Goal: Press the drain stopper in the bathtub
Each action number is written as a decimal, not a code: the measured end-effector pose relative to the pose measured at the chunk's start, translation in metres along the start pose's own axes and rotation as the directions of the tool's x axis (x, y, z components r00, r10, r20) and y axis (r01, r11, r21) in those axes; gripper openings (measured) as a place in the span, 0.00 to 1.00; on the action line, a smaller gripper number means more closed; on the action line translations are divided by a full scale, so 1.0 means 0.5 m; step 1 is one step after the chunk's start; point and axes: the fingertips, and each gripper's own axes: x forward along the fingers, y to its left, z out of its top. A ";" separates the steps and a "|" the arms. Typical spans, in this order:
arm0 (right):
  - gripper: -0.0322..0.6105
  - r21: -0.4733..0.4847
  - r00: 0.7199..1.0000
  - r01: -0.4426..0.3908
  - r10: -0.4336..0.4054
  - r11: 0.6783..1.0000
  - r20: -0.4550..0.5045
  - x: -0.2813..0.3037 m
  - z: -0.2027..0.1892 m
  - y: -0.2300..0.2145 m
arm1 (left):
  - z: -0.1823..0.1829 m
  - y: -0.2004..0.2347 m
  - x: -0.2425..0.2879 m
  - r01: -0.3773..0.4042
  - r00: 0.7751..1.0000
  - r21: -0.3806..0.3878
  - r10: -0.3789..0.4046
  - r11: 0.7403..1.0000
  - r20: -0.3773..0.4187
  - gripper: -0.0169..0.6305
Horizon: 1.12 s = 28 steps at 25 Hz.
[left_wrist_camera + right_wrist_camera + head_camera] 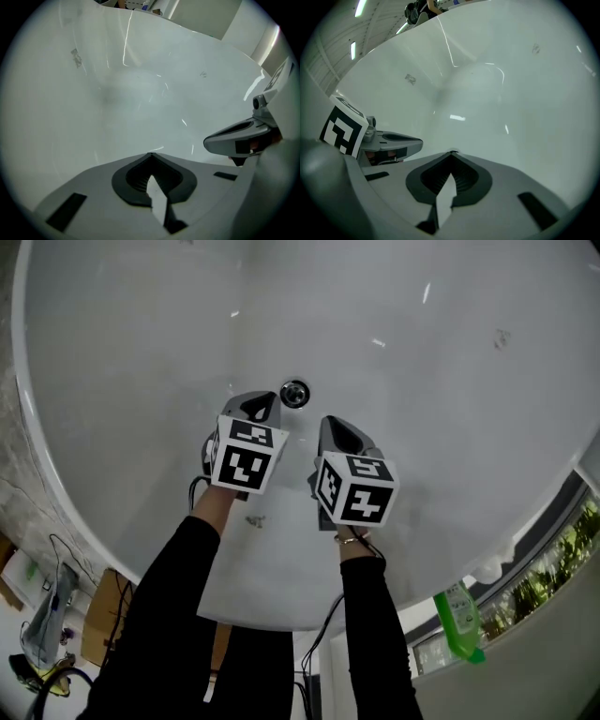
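The round chrome drain stopper [294,393] sits at the bottom of the white bathtub [141,352]. In the head view my left gripper [265,403] hovers just left of and slightly nearer than the stopper, its tip close to it; whether they touch I cannot tell. My right gripper [335,426] is lower right of the stopper, a short way off. Both are shut with nothing between the jaws. The left gripper [150,155] in its own view faces bare tub wall, with the right gripper [239,138] beside it. The right gripper [452,153] sees the left gripper [391,142]. Neither gripper view shows the stopper.
A green bottle [459,620] stands on the tub rim at lower right, by a window [558,554]. Cardboard boxes [98,629] and cables lie on the floor at lower left. A small mark [502,337] shows on the far tub wall, and a speck [255,518] near my left arm.
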 end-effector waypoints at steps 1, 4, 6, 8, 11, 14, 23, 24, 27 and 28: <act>0.05 -0.002 1.000 0.000 0.000 1.000 0.002 -0.005 0.002 0.003 | 0.003 0.001 -0.007 -0.001 1.000 0.001 0.001 1.000 0.004 0.03; 0.05 -0.007 1.000 -0.001 0.001 1.000 0.006 -0.019 0.009 0.012 | 0.012 0.001 -0.029 -0.004 1.000 0.006 0.004 1.000 0.010 0.03; 0.05 -0.012 1.000 -0.001 0.001 1.000 0.007 -0.030 0.012 0.016 | 0.017 -0.002 -0.042 0.000 1.000 0.011 0.000 1.000 0.014 0.03; 0.05 -0.017 1.000 0.002 -0.002 1.000 0.008 -0.041 0.014 0.020 | 0.020 -0.005 -0.058 0.004 1.000 0.013 -0.005 1.000 0.017 0.03; 0.05 -0.022 1.000 0.006 -0.006 1.000 0.015 -0.063 0.017 0.026 | 0.028 -0.015 -0.089 0.010 1.000 0.015 -0.010 1.000 0.024 0.03; 0.05 -0.028 1.000 0.009 -0.008 1.000 0.025 -0.085 0.021 0.036 | 0.040 -0.023 -0.115 0.012 0.999 0.019 -0.013 1.000 0.044 0.03; 0.05 -0.035 0.998 0.026 -0.024 0.999 0.052 -0.146 0.030 0.062 | 0.058 -0.034 -0.189 0.014 0.998 0.009 -0.015 1.000 0.064 0.03; 0.05 -0.036 0.998 0.029 -0.027 0.999 0.054 -0.152 0.029 0.064 | 0.060 -0.034 -0.197 0.012 0.998 0.009 -0.013 1.000 0.068 0.03; 0.05 -0.035 0.998 0.036 -0.034 0.999 0.059 -0.168 0.024 0.068 | 0.067 -0.032 -0.220 0.007 0.997 0.009 -0.008 1.000 0.082 0.03; 0.05 -0.034 0.998 0.038 -0.036 0.999 0.060 -0.173 0.022 0.070 | 0.068 -0.032 -0.227 0.007 0.996 0.009 -0.008 1.000 0.086 0.03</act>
